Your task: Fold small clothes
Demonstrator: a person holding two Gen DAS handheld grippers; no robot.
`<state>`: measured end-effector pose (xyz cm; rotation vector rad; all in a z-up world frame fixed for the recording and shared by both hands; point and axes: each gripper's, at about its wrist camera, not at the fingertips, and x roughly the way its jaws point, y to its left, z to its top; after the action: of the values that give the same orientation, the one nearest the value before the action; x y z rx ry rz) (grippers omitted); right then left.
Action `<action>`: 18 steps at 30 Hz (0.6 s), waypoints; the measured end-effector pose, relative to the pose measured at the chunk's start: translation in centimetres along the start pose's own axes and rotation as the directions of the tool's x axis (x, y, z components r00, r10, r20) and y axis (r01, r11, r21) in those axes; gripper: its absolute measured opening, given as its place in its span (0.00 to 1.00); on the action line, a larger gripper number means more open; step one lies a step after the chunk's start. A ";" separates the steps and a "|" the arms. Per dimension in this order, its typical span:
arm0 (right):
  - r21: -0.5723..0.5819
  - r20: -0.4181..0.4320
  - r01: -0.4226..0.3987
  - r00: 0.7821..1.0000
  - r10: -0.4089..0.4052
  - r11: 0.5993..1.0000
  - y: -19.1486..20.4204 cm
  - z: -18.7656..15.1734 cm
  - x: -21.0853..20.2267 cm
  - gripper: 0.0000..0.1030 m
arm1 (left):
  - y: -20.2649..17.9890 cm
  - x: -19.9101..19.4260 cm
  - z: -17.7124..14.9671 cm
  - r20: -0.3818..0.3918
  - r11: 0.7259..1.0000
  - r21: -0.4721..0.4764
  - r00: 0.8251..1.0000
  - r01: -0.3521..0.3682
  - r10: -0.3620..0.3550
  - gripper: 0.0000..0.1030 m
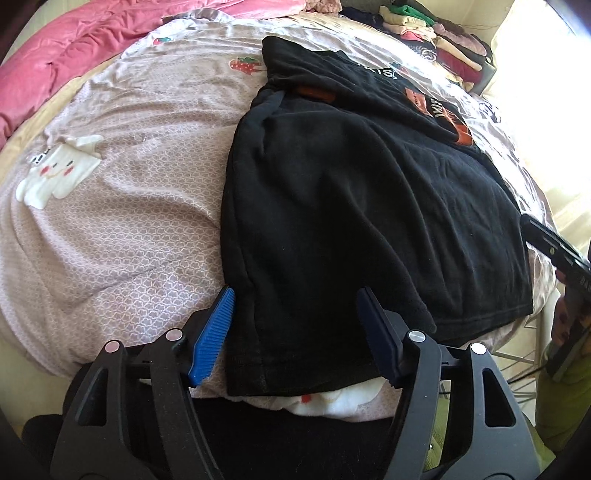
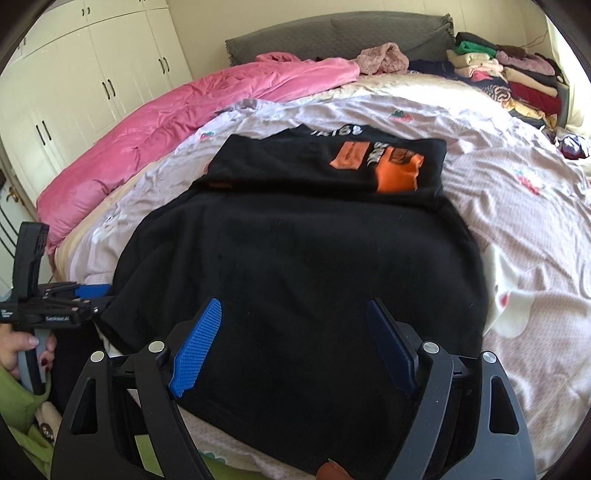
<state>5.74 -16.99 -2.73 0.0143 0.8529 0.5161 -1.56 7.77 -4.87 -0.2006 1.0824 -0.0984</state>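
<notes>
A black T-shirt with an orange print lies spread on the bed, its far part folded back so that the print faces up. My left gripper hangs over the shirt's near left corner. That corner and side hem lie between its blue pads, which do not press on the cloth. From the right wrist view the left gripper shows at the shirt's left edge. My right gripper stands open just above the shirt's near hem. It also shows at the shirt's right edge.
The lilac patterned sheet carries white cartoon figures. A pink quilt lies along the far left. Stacked folded clothes sit at the far right by the grey headboard. White wardrobes stand beyond.
</notes>
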 end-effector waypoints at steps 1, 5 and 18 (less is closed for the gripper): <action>0.000 -0.003 -0.005 1.000 0.005 1.000 0.1 -0.1 0.0 0.77 | 0.1 0.0 0.0 0.002 1.000 0.000 1.000 0.001 -0.001 0.42; -0.012 -0.004 -0.019 1.000 0.018 1.000 0.7 -0.1 0.1 0.77 | 1.3 0.0 -0.4 0.015 1.000 -0.022 1.000 0.003 -0.003 0.15; 0.013 -0.024 0.056 0.998 -0.056 0.998 -1.6 -1.6 -1.2 0.77 | 4.1 -2.7 -1.6 0.042 0.997 -0.070 0.999 -0.022 0.025 0.07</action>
<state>4.64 -19.25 -3.23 -0.0028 0.8773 0.4586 -4.33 12.03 -4.11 -0.2514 1.0463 -0.0350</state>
